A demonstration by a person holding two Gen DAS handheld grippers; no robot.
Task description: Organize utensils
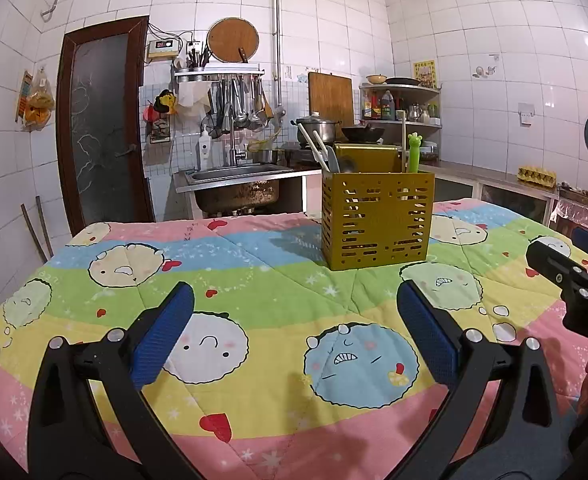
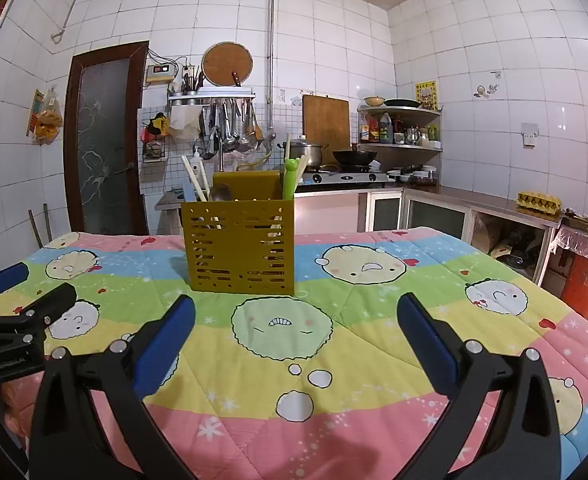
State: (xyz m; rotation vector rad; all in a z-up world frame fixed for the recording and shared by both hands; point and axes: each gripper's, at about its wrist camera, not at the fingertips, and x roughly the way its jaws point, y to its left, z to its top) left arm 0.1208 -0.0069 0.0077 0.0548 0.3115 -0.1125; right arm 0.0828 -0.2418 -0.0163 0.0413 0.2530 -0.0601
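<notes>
A mustard-yellow slotted utensil holder (image 1: 376, 220) stands upright on the quilt-covered table; it also shows in the right wrist view (image 2: 240, 246). White chopsticks (image 1: 314, 148), a metal spoon (image 2: 220, 192) and a green cartoon-topped utensil (image 1: 414, 152) stick out of it. My left gripper (image 1: 294, 328) is open and empty, hovering above the quilt short of the holder. My right gripper (image 2: 294, 336) is open and empty, also short of the holder. The right gripper shows at the right edge of the left wrist view (image 1: 566, 272); the left gripper shows at the left edge of the right wrist view (image 2: 18, 308).
The table is covered by a colourful cartoon quilt (image 1: 254, 280). Behind it are a steel sink (image 1: 234, 176), a rack of hanging ladles (image 1: 234, 108), a stove with pot and wok (image 2: 346, 168), a corner shelf with bottles (image 2: 398, 128) and a brown door (image 1: 102, 128).
</notes>
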